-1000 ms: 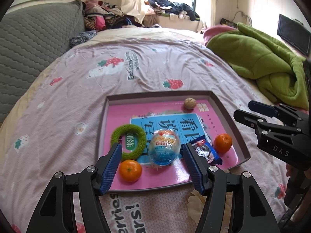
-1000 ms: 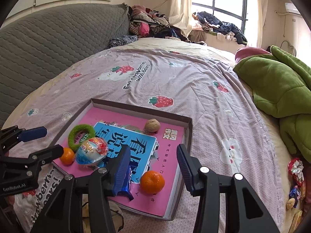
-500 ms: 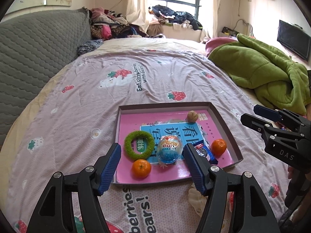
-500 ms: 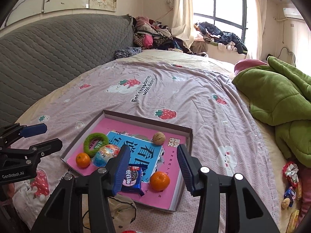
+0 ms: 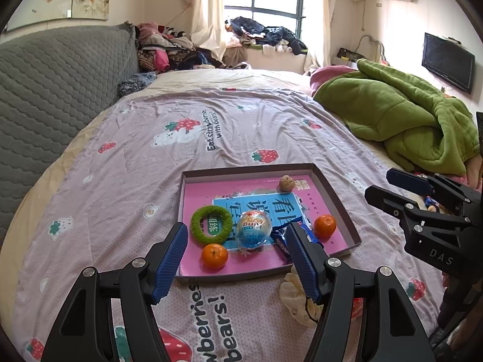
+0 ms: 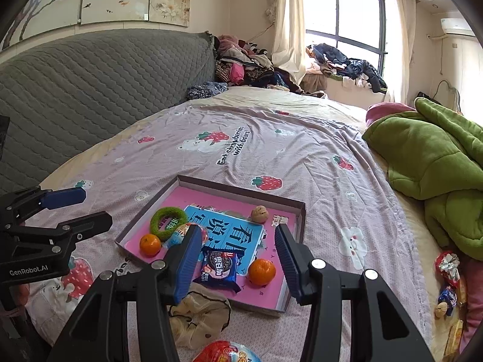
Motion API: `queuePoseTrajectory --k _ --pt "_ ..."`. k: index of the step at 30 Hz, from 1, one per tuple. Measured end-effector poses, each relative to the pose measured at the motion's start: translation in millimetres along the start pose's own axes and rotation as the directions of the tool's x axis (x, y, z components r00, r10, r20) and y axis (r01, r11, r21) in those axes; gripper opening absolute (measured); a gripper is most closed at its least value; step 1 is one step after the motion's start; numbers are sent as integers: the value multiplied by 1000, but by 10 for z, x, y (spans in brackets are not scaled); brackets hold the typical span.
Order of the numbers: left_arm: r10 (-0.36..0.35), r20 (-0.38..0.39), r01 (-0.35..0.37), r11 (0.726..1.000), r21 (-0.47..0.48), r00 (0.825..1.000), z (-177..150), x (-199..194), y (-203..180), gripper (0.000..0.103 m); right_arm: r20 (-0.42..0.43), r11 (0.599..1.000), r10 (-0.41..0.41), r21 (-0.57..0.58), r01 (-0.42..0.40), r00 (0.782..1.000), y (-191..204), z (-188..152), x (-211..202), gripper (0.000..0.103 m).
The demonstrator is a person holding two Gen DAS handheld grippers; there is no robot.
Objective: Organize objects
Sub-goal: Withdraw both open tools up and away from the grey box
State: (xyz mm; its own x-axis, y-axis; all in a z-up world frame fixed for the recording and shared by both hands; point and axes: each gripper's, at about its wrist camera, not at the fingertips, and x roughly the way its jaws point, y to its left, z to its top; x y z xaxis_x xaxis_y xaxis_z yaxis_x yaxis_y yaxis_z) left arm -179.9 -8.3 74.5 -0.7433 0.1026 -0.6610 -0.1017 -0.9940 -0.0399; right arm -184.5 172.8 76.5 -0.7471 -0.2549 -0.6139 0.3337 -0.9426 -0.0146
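1. The bed [image 5: 247, 126] beyond the tray [image 5: 320, 178] lies bare up to the clothes pile [image 5: 169, 51].
2. The green blanket [image 5: 401, 120] blocks the right side.
3. The grey headboard [image 5: 54, 90] walls the left.
4. The tray's far-left corner is free; a ring [image 5: 211, 224], egg [image 5: 253, 230], oranges [image 5: 214, 255] and packet [image 6: 219, 267] crowd its near half.
5. A cream scrunchie [image 5: 297, 297] lies just before the tray.

A shallow box lid [image 5: 338, 199] lies flat on the bed, lined with a pink sheet. In it rest a green ring [image 5: 211, 224], a blue wrapped ball [image 5: 253, 231] just beside the ring, two tangerines [image 5: 214, 255] [image 5: 324, 226] well apart, a walnut [image 5: 286, 183] near the far wall, and a blue cookie packet [image 6: 219, 266].
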Motion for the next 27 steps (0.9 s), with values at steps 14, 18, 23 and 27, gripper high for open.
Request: queuePoseTrajectory --k 14,18,23,27 --pt "-17 6 17 999 35 1000 -152 -246 -184 69 33 999 6 51 -8 999 -47 -160 -355 50" --pt "-21 7 21 999 49 1000 -193 -295 -259 69 41 998 5 62 -8 999 -81 -197 -432 50" --pt "-26 4 26 998 61 1000 -239 -344 -355 69 37 998 9 67 -12 999 -101 -261 -491 51" --pt "-31 3 30 997 69 1000 -261 -375 -412 69 41 997 10 74 -13 999 -126 -311 -548 53"
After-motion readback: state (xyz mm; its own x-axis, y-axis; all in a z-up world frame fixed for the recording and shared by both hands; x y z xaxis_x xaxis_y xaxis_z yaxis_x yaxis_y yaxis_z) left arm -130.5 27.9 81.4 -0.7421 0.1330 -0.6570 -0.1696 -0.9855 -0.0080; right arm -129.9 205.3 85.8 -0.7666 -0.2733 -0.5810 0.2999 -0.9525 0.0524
